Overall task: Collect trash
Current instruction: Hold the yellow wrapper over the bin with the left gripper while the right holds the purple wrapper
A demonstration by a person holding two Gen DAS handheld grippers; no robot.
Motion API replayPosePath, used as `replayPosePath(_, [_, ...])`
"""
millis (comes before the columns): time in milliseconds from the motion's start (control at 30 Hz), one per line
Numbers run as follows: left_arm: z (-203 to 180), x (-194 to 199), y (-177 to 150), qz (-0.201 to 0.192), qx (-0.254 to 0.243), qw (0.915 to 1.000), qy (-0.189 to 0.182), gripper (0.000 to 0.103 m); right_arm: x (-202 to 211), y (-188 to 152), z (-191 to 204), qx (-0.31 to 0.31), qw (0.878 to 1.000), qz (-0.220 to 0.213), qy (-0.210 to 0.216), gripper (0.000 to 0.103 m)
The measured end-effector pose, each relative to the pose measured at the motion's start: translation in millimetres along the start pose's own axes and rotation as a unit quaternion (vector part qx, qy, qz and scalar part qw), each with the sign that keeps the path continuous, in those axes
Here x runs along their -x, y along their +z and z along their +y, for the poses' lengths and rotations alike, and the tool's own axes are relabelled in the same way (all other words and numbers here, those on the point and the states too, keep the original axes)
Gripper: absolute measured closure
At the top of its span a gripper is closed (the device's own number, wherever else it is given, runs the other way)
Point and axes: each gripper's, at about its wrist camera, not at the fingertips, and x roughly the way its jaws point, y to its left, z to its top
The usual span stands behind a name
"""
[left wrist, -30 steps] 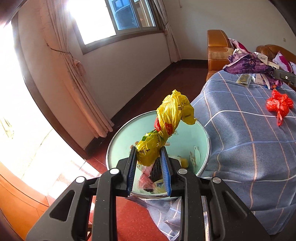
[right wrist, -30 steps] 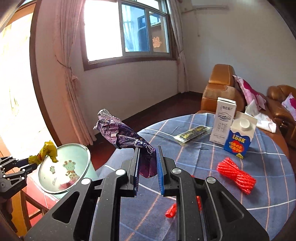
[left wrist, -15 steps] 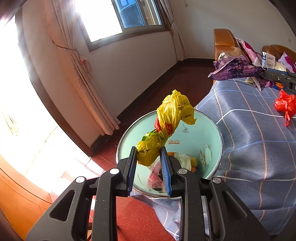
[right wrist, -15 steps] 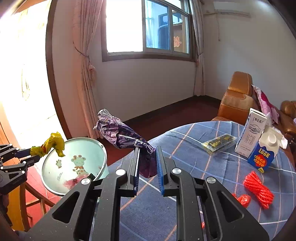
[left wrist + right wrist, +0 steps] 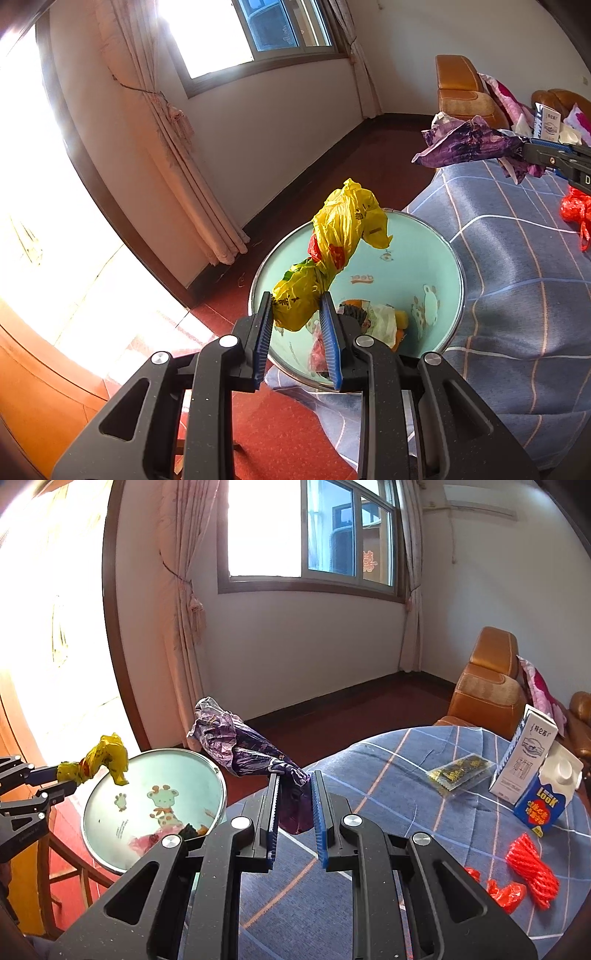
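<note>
Sunlight is pouring through the sliding window (image 5: 314,535) and glaring white off the doorway side at the left. Pinkish curtains (image 5: 184,602) are hanging tied back against the pale walls (image 5: 314,646). The dark red floor (image 5: 288,443) is shining. An orange-brown leather armchair (image 5: 487,679) is sitting in the corner, a flowered cloth (image 5: 539,686) lying over its arm.
</note>
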Motion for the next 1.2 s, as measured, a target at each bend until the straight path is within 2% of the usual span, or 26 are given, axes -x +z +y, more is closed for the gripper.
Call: replayPosePath(1200, [13.1, -10.3, -3.2, 0.008, -0.002, 0.9996, 0.028, 0.077, -25.3, -0.3, 39.2, 0.068, 0.997, 0.001, 0.026, 0.086])
